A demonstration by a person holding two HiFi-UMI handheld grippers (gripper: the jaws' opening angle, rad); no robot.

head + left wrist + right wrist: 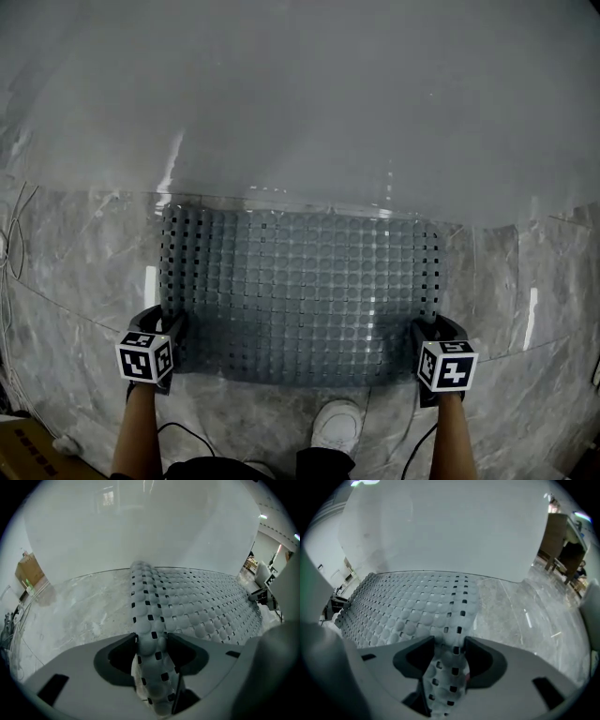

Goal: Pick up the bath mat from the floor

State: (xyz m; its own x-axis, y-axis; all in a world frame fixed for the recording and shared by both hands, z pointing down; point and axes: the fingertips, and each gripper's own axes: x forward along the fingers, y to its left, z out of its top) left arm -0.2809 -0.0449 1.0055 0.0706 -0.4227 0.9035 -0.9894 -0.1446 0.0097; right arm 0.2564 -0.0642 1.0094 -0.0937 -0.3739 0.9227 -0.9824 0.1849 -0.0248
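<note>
The grey bath mat (300, 295), studded with round bumps and square holes, lies spread on the marble floor against a white wall. My left gripper (174, 330) is at the mat's near left corner and my right gripper (424, 330) is at its near right corner. In the left gripper view the mat's edge (149, 620) is bunched up and pinched between the jaws of the left gripper (151, 641). The right gripper view shows the same: the right gripper (449, 644) is shut on the folded edge of the mat (457, 616).
A white shoe (336, 427) stands just behind the mat's near edge. A cardboard box (28, 455) and cables (11, 244) lie at the left. Grey marble floor (84, 272) flanks the mat on both sides. Wooden furniture (560, 545) stands far off to the right.
</note>
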